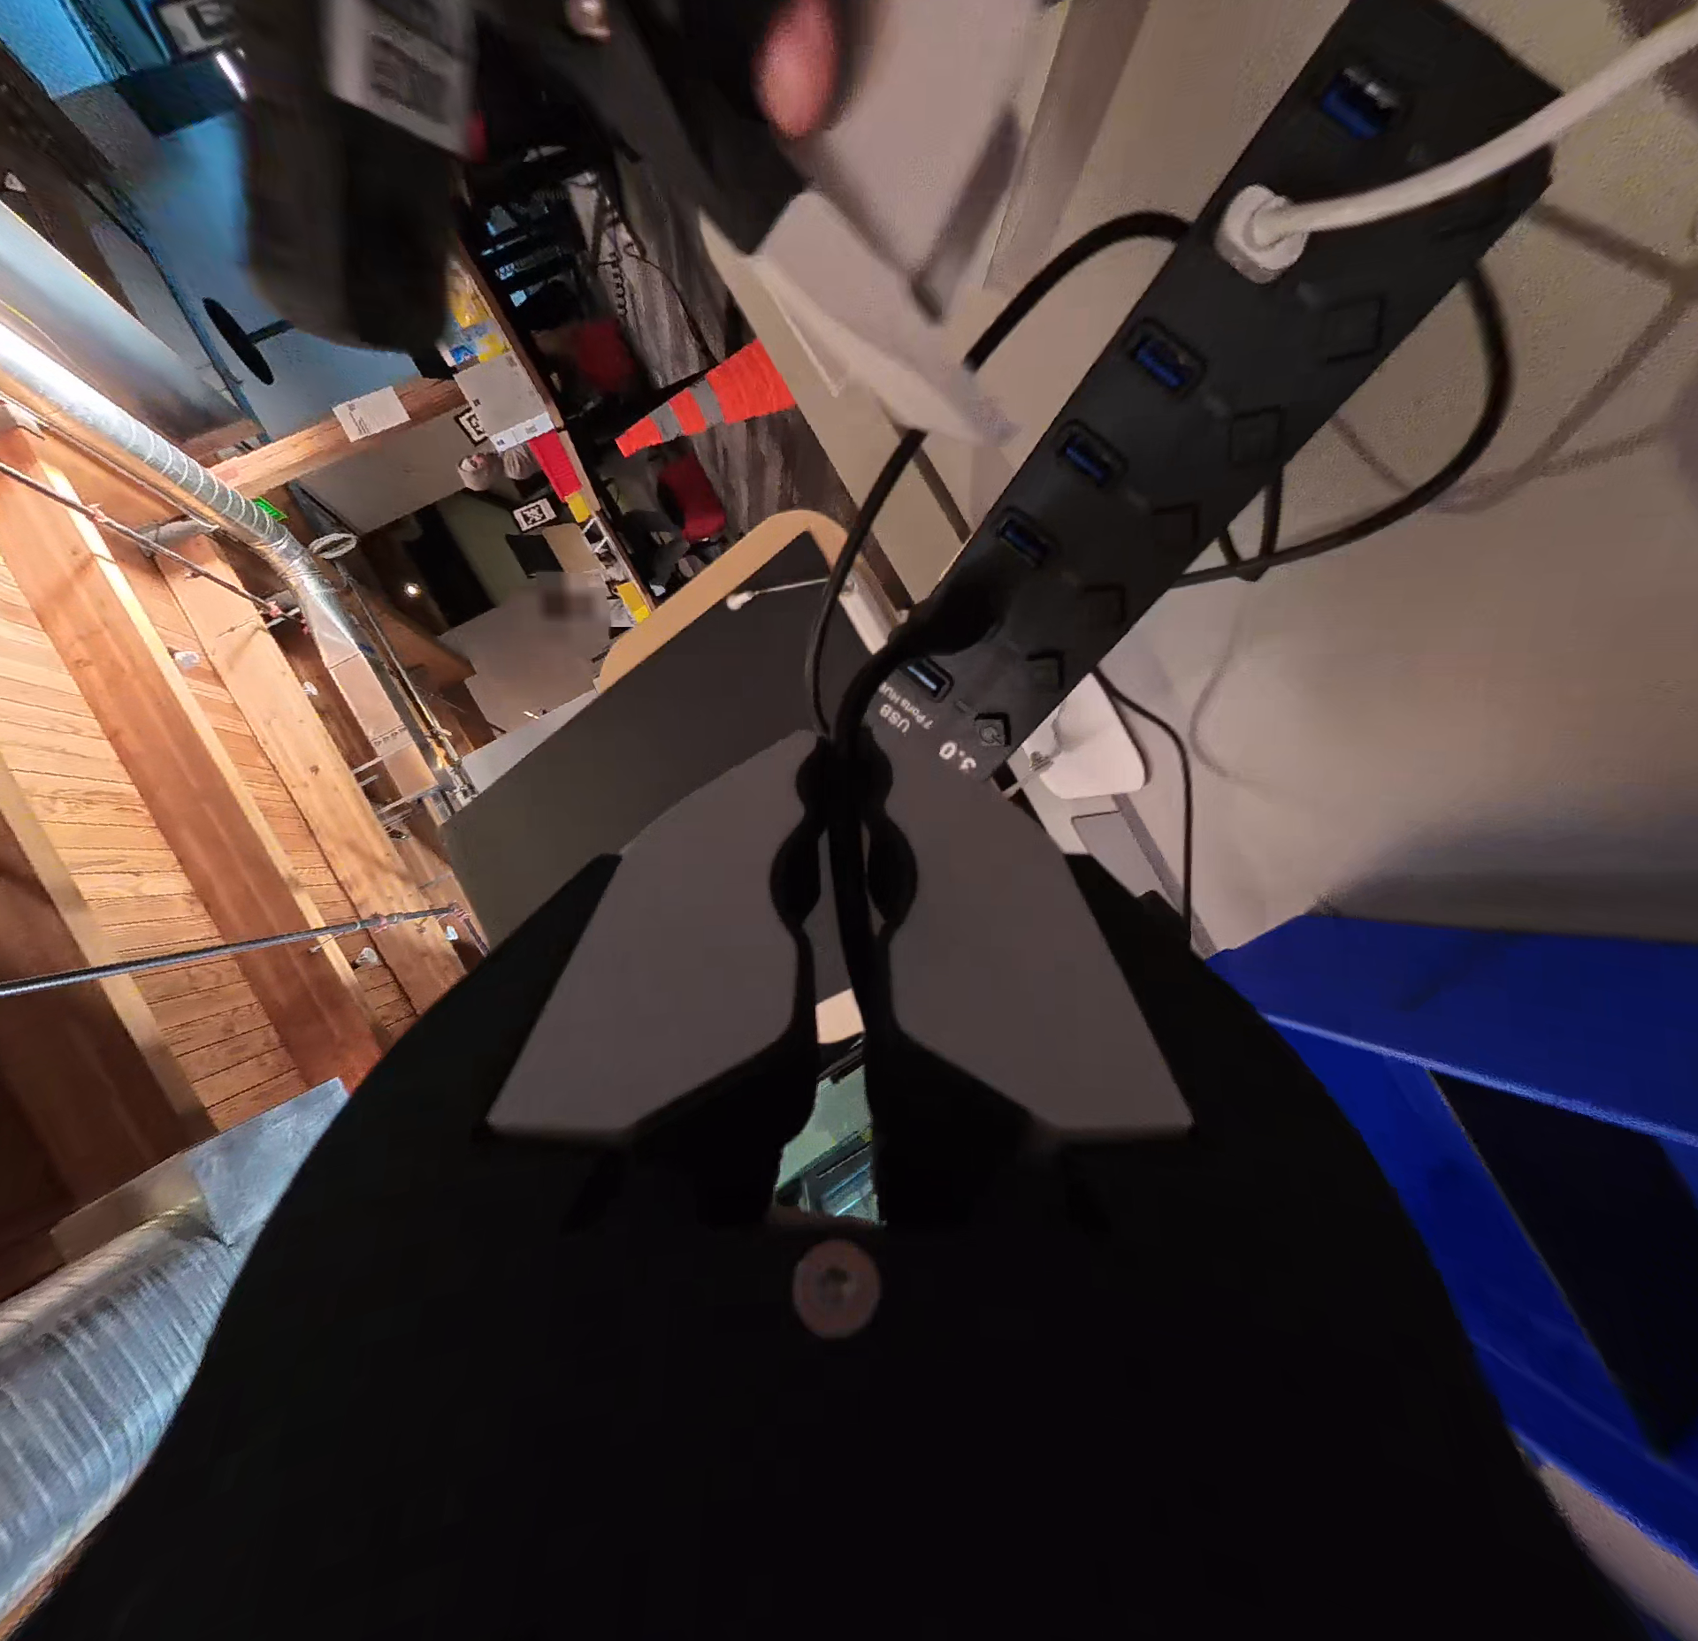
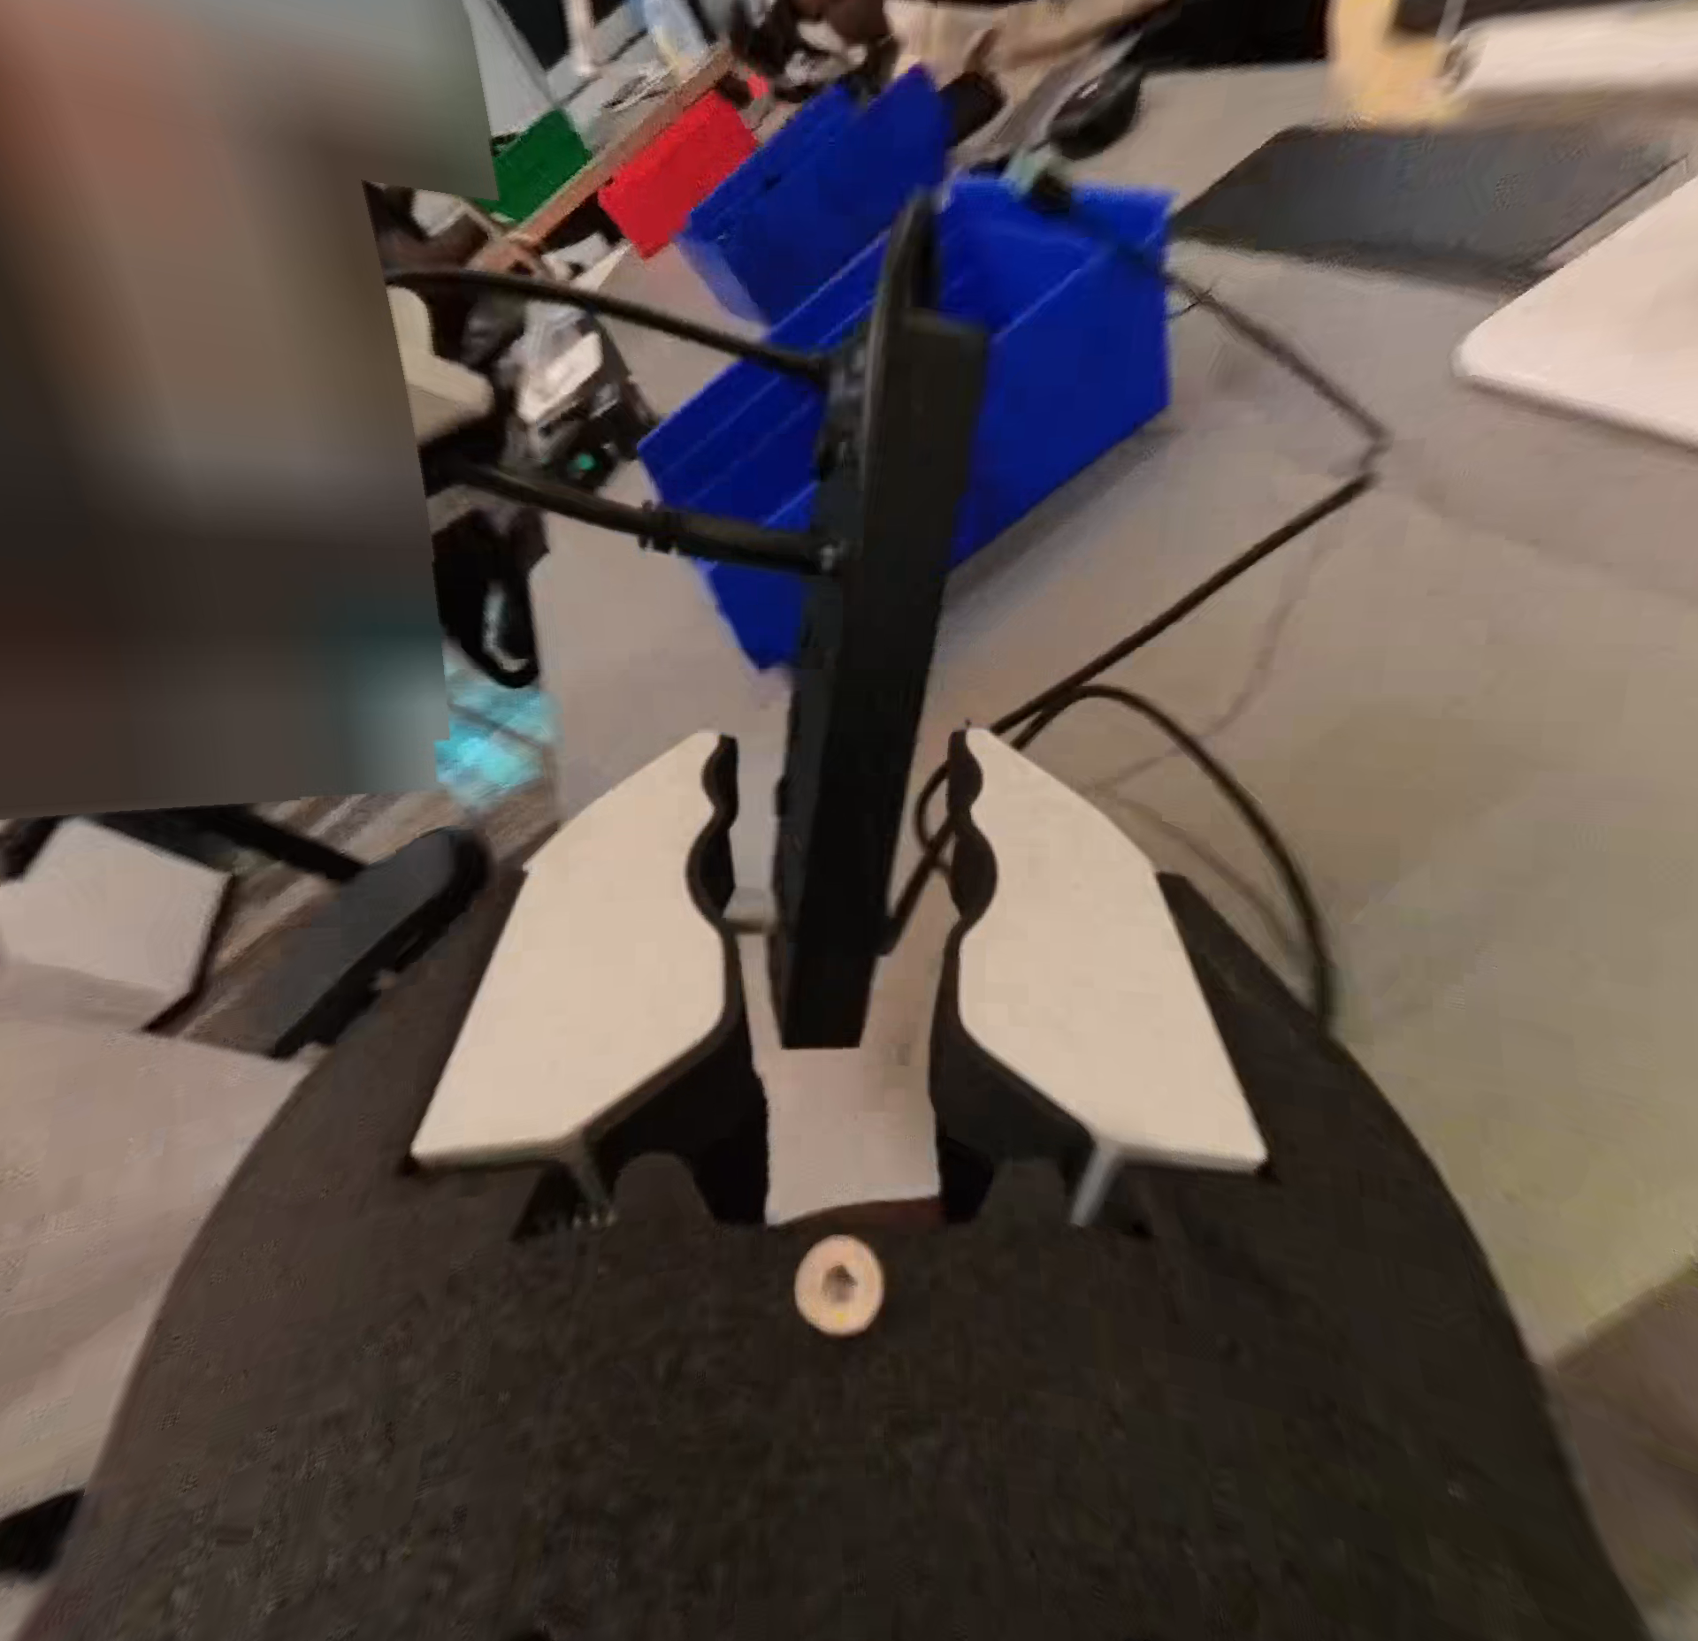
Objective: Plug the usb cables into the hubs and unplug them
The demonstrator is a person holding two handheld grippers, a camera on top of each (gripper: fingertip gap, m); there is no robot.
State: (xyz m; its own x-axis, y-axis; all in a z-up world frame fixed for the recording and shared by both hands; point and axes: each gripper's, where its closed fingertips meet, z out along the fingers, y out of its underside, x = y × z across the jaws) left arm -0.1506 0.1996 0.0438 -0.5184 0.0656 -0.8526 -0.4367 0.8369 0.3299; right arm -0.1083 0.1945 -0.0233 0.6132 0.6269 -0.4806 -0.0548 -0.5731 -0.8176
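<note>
A long black USB hub [image 1: 1286,329] with blue ports is tilted up off the table. A white cable [image 1: 1433,164] is plugged in near its far end. My left gripper [image 1: 843,770] is shut on a black cable [image 1: 859,531] just behind the plug, which sits in a port near the hub's near end. In the right wrist view the hub [image 2: 882,586] stands edge-on between the jaws of my right gripper [image 2: 843,770], with a gap showing on each side. Two black cables [image 2: 735,536] leave its left face. The right gripper's white finger [image 1: 882,311] shows blurred beside the hub.
A blue bin [image 2: 1057,357] stands behind the hub on the grey table [image 2: 1286,724] and shows in the left wrist view [image 1: 1470,1046]. Red [image 2: 680,173] and green [image 2: 537,159] bins sit farther back. Loose black cables [image 2: 1240,577] trail across the table. A white board [image 2: 1608,357] lies at right.
</note>
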